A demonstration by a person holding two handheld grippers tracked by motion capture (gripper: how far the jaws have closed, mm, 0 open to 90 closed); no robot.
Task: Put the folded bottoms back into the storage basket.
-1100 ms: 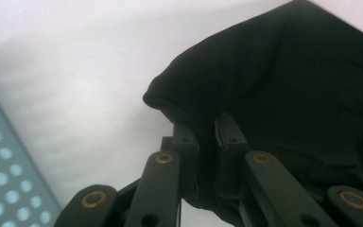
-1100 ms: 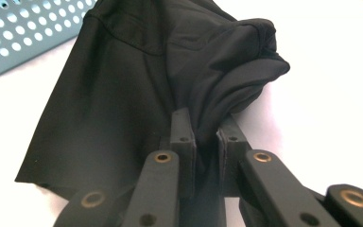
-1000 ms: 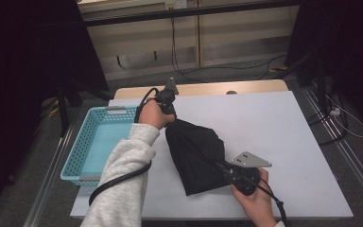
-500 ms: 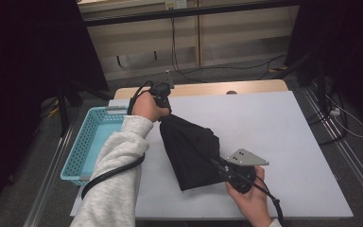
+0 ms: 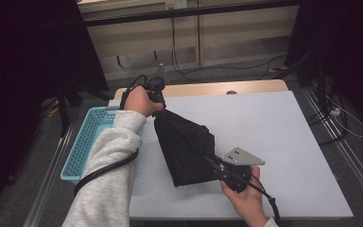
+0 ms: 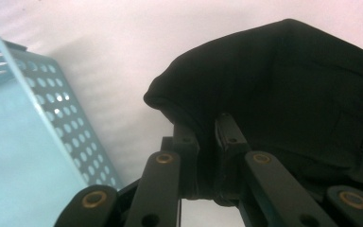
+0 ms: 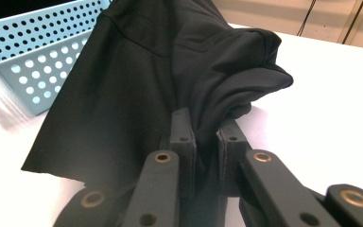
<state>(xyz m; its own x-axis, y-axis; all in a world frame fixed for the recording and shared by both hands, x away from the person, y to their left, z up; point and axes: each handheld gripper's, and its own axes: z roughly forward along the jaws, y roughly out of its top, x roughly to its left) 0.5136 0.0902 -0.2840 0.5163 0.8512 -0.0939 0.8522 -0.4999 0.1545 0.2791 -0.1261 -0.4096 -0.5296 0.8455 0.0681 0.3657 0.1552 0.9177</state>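
Stretching across a white table (image 5: pixel 283 142), a black cloth (image 5: pixel 186 146) hangs between two handheld grippers, its lower part resting mid-table. At nine o'clock sits a light blue basket (image 5: pixel 82 146). At eleven o'clock, the left gripper (image 5: pixel 157 97) pinches the cloth's raised upper end; at five o'clock, the right gripper (image 5: pixel 212 163) is clamped on its lower edge.

Left end of the cloth lifted higher

The left gripper (image 5: pixel 159 105), clamped on one end of the black cloth (image 5: pixel 186 146), has risen and drawn toward the table's far edge by the blue basket (image 5: pixel 82 146). The cloth now slopes more steeply, stretched tauter down to the right gripper (image 5: pixel 213 163) near the table.
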